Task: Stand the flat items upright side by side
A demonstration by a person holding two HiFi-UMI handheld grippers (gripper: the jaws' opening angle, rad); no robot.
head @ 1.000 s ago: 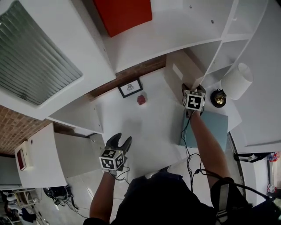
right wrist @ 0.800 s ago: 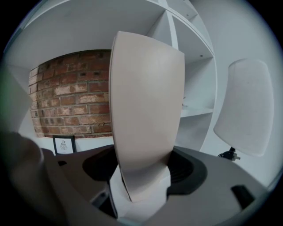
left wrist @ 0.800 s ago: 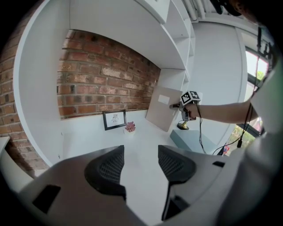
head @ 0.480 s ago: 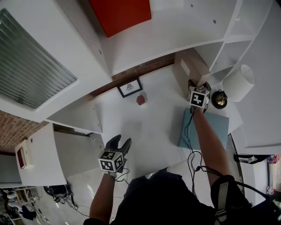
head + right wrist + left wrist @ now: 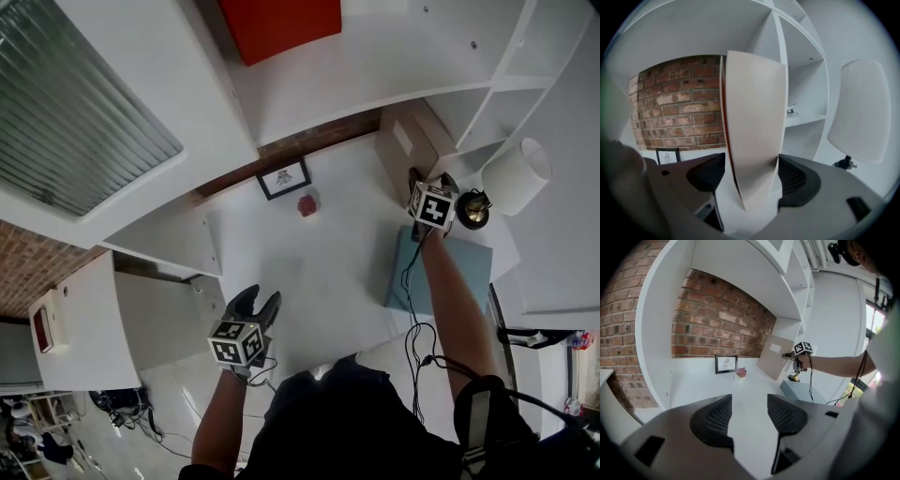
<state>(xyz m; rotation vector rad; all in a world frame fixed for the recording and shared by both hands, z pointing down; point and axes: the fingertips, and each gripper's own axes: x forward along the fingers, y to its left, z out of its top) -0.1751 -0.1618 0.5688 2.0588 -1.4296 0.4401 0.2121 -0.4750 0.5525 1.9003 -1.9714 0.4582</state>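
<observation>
**While One Book Stands in the Tongs, Another Lies Flat**

Where the white bench (image 5: 319, 272) meets the shelving at its back right corner, a beige book (image 5: 408, 145) stands on its edge beside the white shelf upright. In the left gripper view it looks tilted, its top leaning toward the shelving. The right tongs (image 5: 431, 178) are clasped round it. In the right gripper view the book fills the gap between the jaws, with one dark ribbed pad against each face. The jaws have just been easing apart a little, yet both pads appear to touch the cover.

Under the person's right forearm a blue-grey book (image 5: 473, 277) lies flat on the bench, just in front of the beige one and apart from it.

Near the front edge of the bench, well away from both books, the left tongs (image 5: 258, 300) hang released. Their jaws stand apart, and only bare bench shows between them.

Against the brick back wall stands a small picture frame (image 5: 284, 178), with a little pink plant (image 5: 307, 205) just in front of it. At the far right a white lamp shade (image 5: 511, 173) sits beside a small brass object (image 5: 473, 208).
</observation>
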